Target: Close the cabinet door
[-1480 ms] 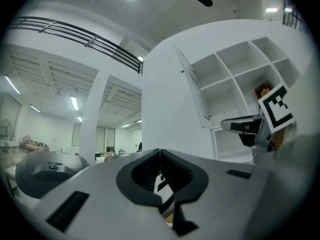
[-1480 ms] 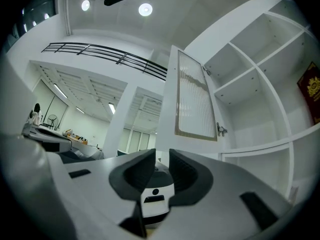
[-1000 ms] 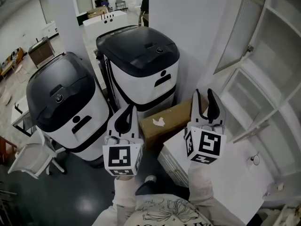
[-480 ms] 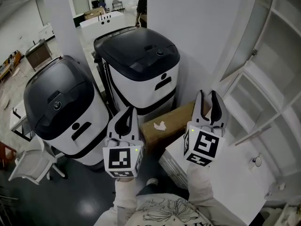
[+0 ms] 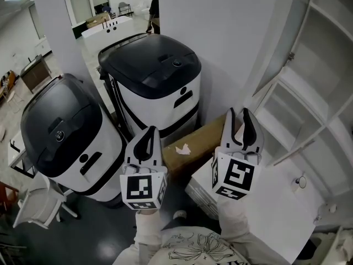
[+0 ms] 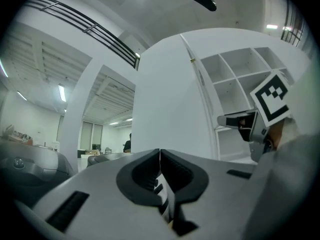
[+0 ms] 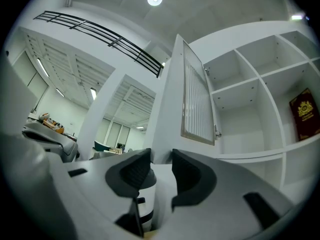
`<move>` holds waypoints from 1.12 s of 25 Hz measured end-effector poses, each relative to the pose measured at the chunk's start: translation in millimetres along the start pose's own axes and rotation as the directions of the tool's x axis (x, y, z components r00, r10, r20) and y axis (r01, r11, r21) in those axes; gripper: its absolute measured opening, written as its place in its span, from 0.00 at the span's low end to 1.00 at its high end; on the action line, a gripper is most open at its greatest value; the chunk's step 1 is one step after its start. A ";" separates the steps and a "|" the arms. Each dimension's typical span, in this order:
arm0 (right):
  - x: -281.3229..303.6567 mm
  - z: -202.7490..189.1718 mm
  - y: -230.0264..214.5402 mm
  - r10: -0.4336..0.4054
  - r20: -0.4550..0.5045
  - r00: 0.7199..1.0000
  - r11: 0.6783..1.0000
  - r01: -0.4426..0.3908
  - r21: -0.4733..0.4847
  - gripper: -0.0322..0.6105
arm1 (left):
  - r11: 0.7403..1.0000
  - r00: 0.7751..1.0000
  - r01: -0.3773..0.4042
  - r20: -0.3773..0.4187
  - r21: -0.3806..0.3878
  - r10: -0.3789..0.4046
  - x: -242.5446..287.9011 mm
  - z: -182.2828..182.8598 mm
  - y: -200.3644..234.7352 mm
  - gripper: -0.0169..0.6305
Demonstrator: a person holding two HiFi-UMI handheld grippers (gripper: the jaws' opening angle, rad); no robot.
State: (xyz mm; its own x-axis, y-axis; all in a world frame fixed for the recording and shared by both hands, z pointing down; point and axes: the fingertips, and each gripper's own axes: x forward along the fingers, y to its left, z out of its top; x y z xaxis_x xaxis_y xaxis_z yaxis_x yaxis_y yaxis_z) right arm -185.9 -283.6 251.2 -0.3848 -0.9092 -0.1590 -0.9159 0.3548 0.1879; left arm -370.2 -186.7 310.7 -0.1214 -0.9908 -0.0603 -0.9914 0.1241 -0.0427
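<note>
**Door open, both grippers clear of it**

Count: two grippers, two black-lidded machines (image 5: 151,79) (image 5: 63,131), one box (image 5: 193,145), one cabinet door (image 5: 287,26).

Since 0.5 s ago: the machines and box have drifted left in the head view. The grippers are nearly where they were. The door still stands swung out from the cabinet (image 7: 250,94), upper right.

Left gripper (image 5: 145,139): raised, jaws pressed together, empty.

Right gripper (image 5: 238,120): raised beside it, jaws slightly apart, nothing between, pointing toward the door without touching it.
</note>
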 end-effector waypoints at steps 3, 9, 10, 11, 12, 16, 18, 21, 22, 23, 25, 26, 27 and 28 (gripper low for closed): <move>-2.7 0.5 -2.3 -0.011 0.000 1.000 1.000 0.011 0.008 0.26 | 0.999 0.999 0.034 0.001 -0.003 -0.034 4.6 -0.1 -8.5 0.03; -7.7 -0.4 -8.3 -0.024 -0.007 1.000 0.999 0.025 0.026 0.27 | 0.995 0.995 0.097 0.001 -0.002 -0.097 13.0 -1.0 -24.9 0.03; -8.9 -0.7 -9.3 -0.027 -0.007 1.000 0.999 0.028 0.028 0.27 | 0.994 0.994 0.108 0.002 -0.002 -0.108 14.5 -1.2 -27.5 0.03; -10.4 -0.9 -10.2 -0.031 -0.007 0.999 0.999 0.032 0.029 0.27 | 0.993 0.993 0.118 0.002 -0.003 -0.118 15.8 -1.4 -30.1 0.03; -12.2 -0.7 -11.3 -0.036 -0.006 0.999 0.999 0.036 0.030 0.27 | 0.992 0.992 0.129 0.003 -0.003 -0.129 16.8 -1.4 -32.8 0.03; -21.3 0.1 -18.0 -0.062 -0.007 0.998 0.998 0.062 0.033 0.26 | 0.985 0.985 0.173 0.005 -0.003 -0.173 20.8 -2.0 -44.9 0.03; -25.9 -0.7 -21.9 -0.075 -0.011 0.997 0.997 0.075 0.034 0.26 | 0.981 0.981 0.196 0.005 -0.006 -0.196 23.4 -3.3 -52.2 0.03; -32.9 -1.4 -28.0 -0.091 -0.012 0.996 0.996 0.091 0.026 0.25 | 0.973 0.973 0.233 0.008 -0.011 -0.233 28.4 -4.3 -65.2 0.03; -35.6 -1.4 -30.2 -0.096 -0.013 0.995 0.995 0.097 0.021 0.24 | 0.970 0.970 0.245 0.010 -0.015 -0.244 30.0 -4.2 -69.9 0.03; -38.5 -1.6 -32.8 -0.103 -0.014 0.995 0.995 0.103 0.017 0.24 | 0.966 0.966 0.258 0.012 -0.018 -0.258 31.3 -3.9 -75.1 0.03; -44.4 -2.2 -39.0 -0.119 -0.019 0.993 0.993 0.120 0.009 0.23 | 0.958 0.958 0.288 0.015 -0.021 -0.287 33.5 -3.4 -87.2 0.03; -46.9 -2.7 -42.2 -0.127 -0.021 0.992 0.992 0.127 0.006 0.23 | 0.953 0.953 0.302 0.016 -0.022 -0.302 34.5 -3.5 -93.8 0.03; -49.3 -3.3 -45.3 -0.132 -0.021 0.991 0.991 0.133 0.003 0.23 | 0.948 0.948 0.317 0.017 -0.024 -0.317 35.3 -3.6 -100.3 0.03; -51.7 -3.9 -48.0 -0.136 -0.022 0.990 0.991 0.136 0.002 0.23 | 0.943 0.944 0.331 0.018 -0.025 -0.331 35.8 -3.8 -106.6 0.03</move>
State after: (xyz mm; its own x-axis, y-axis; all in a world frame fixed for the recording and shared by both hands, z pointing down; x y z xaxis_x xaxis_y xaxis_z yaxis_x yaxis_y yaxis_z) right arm -121.6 -254.4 254.1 -0.2539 -0.9536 -0.1617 -0.9600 0.2281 0.1624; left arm -269.1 -235.6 316.9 0.2143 -0.9749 -0.0607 -0.9765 -0.2125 -0.0351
